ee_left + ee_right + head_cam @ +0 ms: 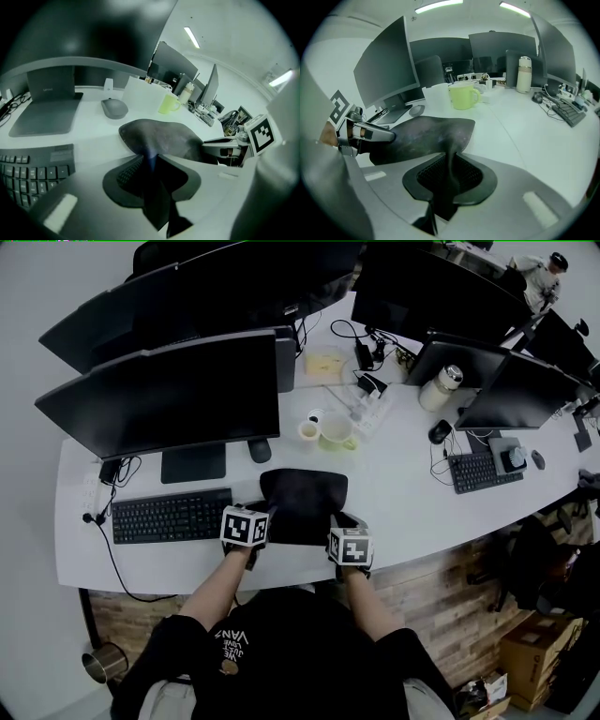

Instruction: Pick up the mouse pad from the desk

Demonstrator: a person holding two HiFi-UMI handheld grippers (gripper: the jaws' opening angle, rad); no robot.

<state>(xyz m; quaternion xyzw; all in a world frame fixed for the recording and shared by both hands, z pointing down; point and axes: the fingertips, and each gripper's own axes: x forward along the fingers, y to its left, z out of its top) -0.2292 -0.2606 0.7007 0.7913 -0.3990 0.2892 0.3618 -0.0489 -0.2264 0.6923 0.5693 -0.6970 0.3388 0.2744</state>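
The black mouse pad (pixel 305 495) lies on the white desk (pixel 394 498), in front of me and just right of the keyboard. My left gripper (pixel 263 521) pinches its near left corner and my right gripper (pixel 338 524) pinches its near right corner. In the left gripper view the pad (pixel 161 136) bulges up from between the jaws (pixel 151 161), its near edge lifted. In the right gripper view the pad (pixel 422 133) folds into the jaws (pixel 451 161) the same way, and the left gripper (pixel 370 133) shows on the pad's far corner.
A black keyboard (pixel 172 516) sits left of the pad, with monitors (pixel 159 395) behind it. A mouse (pixel 261 450) and a green mug (pixel 337 432) stand beyond the pad. A bottle (pixel 441 385), another keyboard (pixel 483 470) and more monitors are at the right.
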